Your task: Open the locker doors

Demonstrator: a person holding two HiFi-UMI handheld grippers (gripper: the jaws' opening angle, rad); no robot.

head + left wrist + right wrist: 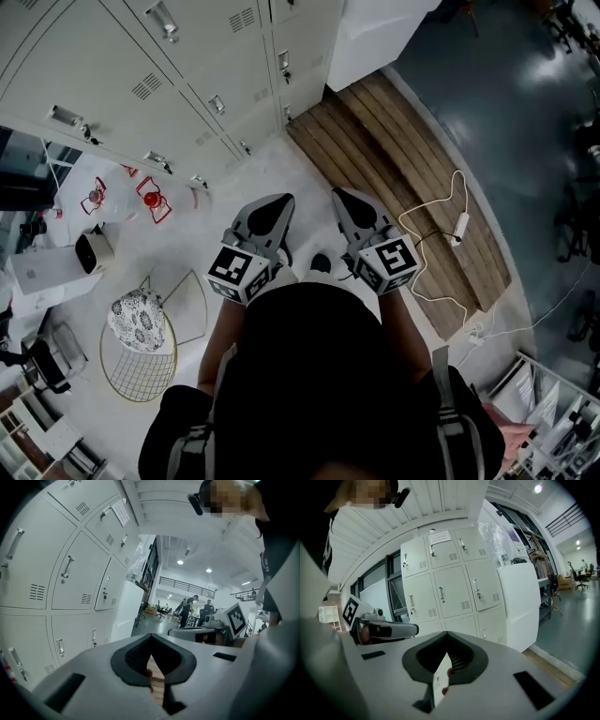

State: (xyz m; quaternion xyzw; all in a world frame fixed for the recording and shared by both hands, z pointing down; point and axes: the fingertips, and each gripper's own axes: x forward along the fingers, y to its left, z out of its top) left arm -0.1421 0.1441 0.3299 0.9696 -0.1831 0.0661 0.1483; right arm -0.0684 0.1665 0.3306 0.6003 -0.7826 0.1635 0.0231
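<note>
At 10 to 12 o'clock in the head view, the lockers [187, 56] stand in rows with every door shut and the handles untouched. Both grippers hang well apart from them, low in front of the person's body near the middle of the view, and point toward 12 o'clock.

The left gripper [277, 201] sits at about 10 o'clock from the person's chest. In its own view the fingers [127, 662] meet at the tips, with only a narrow slit behind them through which floor boards show. Nothing is held between them. From there the lockers [70, 573] fill the 9 to 11 o'clock side, doors closed, and people stand far off at 1 o'clock.

The right gripper [341, 197] is just beside the left one, at about 1 o'clock from the chest. Its fingers [423, 660] are also pressed together and hold nothing. In this view the lockers [445, 588] lie straight ahead at 12 o'clock, all shut, with a white cabinet [518, 606] touching their 3 o'clock side.

On the floor, wooden boards [403, 159] run from 1 toward 4 o'clock, and a white cable [441, 220] lies looped across them. A wire basket [141, 370] sits at 8 o'clock.
</note>
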